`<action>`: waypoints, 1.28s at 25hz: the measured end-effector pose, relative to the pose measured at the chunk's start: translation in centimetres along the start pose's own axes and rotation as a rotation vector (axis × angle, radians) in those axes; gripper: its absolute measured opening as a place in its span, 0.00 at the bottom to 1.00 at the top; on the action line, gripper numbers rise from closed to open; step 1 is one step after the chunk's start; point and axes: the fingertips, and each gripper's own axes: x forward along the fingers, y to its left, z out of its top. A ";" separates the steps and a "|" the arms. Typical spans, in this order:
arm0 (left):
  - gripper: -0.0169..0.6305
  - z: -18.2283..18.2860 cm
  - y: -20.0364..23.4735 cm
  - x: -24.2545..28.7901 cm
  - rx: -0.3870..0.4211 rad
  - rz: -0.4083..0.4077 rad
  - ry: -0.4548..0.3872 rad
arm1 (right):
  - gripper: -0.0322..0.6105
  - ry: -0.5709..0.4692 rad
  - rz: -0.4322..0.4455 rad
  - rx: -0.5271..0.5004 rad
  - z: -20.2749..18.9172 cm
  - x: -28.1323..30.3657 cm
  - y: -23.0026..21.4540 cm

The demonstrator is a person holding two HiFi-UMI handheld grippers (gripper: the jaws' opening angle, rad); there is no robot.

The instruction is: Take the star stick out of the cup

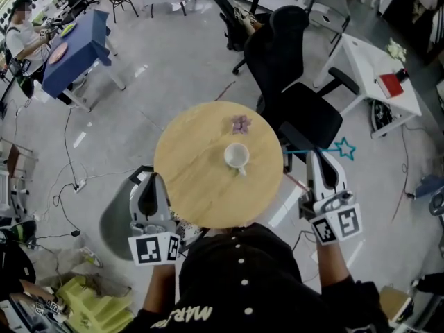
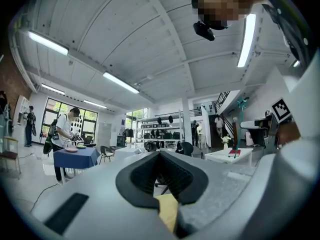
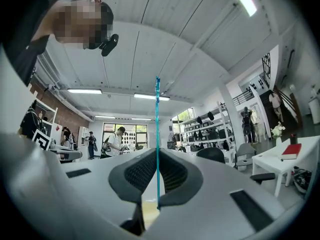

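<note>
While the right gripper (image 1: 320,157) grasps the star stick (image 1: 297,151) beyond the tabletop's (image 1: 194,179) right edge, the cup (image 1: 236,157) stands near its centre and the left gripper (image 1: 148,186) is clenched, empty.

A black shirt (image 1: 277,290) with white buttons (image 1: 242,261) and white lettering (image 1: 191,316) is worn. Black-and-white marker cubes (image 1: 154,248) are carried on the pale left gripper (image 1: 148,179) and right gripper (image 1: 320,155).

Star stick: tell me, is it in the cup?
No: the right tool holds the star stick beside the table, clear of the cup.
</note>
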 end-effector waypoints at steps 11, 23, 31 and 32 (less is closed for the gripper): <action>0.03 1.5 -1.6 0.8 0.026 -0.037 -0.031 | 0.08 0.008 -0.023 -0.014 -0.2 -0.8 -0.9; 0.03 1.6 -2.4 1.5 0.027 -0.041 -0.024 | 0.08 0.028 -0.021 -0.019 -0.9 -0.2 -1.7; 0.03 1.8 -1.6 1.2 0.029 -0.030 -0.028 | 0.08 0.032 -0.020 -0.020 -1.3 0.4 -1.1; 0.03 1.9 -1.4 1.2 0.028 -0.025 -0.029 | 0.08 0.033 -0.021 -0.021 -1.4 0.4 -1.1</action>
